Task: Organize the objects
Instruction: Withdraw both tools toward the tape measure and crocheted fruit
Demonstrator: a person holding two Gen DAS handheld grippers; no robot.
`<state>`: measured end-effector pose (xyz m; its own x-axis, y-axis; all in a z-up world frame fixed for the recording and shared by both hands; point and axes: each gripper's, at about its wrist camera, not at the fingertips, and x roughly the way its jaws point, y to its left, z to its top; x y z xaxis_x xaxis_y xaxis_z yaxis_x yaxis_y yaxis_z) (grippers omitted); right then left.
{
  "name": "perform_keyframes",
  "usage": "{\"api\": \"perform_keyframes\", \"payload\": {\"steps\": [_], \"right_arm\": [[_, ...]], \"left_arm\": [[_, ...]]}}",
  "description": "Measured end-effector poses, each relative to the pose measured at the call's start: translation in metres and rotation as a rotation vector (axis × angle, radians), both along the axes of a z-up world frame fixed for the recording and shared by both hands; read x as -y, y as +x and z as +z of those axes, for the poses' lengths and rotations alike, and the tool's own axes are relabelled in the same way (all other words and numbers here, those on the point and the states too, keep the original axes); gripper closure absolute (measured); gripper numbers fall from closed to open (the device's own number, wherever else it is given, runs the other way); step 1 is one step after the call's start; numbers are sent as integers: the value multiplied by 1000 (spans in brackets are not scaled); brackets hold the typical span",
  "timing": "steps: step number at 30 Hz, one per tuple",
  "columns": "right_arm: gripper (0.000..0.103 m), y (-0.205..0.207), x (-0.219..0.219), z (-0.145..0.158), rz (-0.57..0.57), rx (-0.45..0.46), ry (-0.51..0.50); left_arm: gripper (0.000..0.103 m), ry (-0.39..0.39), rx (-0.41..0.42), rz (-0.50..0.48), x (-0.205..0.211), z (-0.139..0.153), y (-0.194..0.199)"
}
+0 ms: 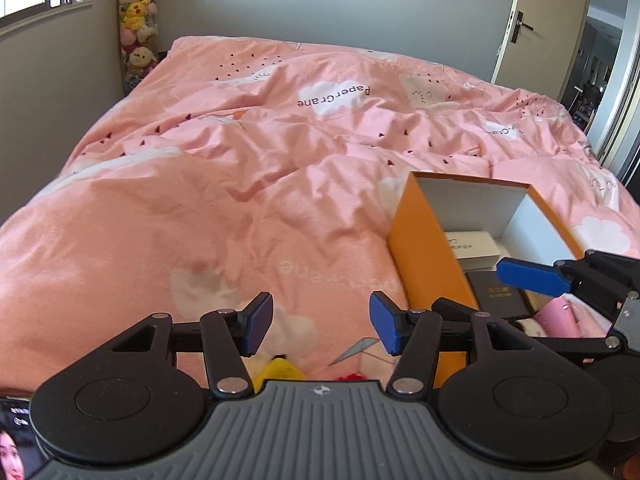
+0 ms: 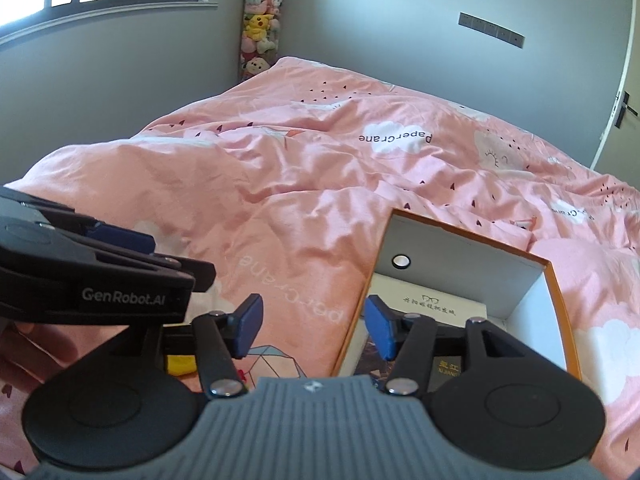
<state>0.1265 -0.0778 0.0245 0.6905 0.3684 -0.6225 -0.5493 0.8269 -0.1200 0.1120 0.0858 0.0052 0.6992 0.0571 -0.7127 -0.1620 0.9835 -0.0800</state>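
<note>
An open orange box (image 1: 424, 256) with a white inside lies on the pink quilt, at the right in the left wrist view and lower right in the right wrist view (image 2: 560, 292). It holds a white carton (image 1: 472, 246), a dark box (image 1: 496, 294) and a pink item (image 1: 558, 318). My left gripper (image 1: 320, 326) is open and empty over the quilt, left of the box. My right gripper (image 2: 312, 328) is open and empty, its right finger over the box's left wall. A yellow item (image 1: 278, 370) lies on the quilt just below the left gripper; it also shows in the right wrist view (image 2: 181, 364).
The pink quilt (image 1: 240, 160) covers the whole bed. A tall column of plush toys (image 1: 138, 20) stands in the far corner. A door (image 1: 536, 20) is at the far right. A phone screen (image 1: 12, 440) shows at the lower left. A small red thing (image 1: 352, 377) lies beside the yellow item.
</note>
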Motion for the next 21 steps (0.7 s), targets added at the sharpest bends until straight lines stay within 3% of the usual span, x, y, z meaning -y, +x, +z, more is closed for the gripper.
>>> {"api": "perform_keyframes", "payload": {"steps": [6,12,14,21], "right_arm": [[40,2,-22,-9,100,-16,-71],[45,-1,-41,-27,247,-66,-190],[51,-1,-46,-33,285,-94,-215],[53,3,-61,-55,329,-237,-262]], "left_arm": [[34,26,-66,18,-17,-12,-3],[35,-18,-236,-54,-31,-36,0],[35,0,-257,-68,-32,-40,0],[35,12,-311,-95,-34,-53,2]]}}
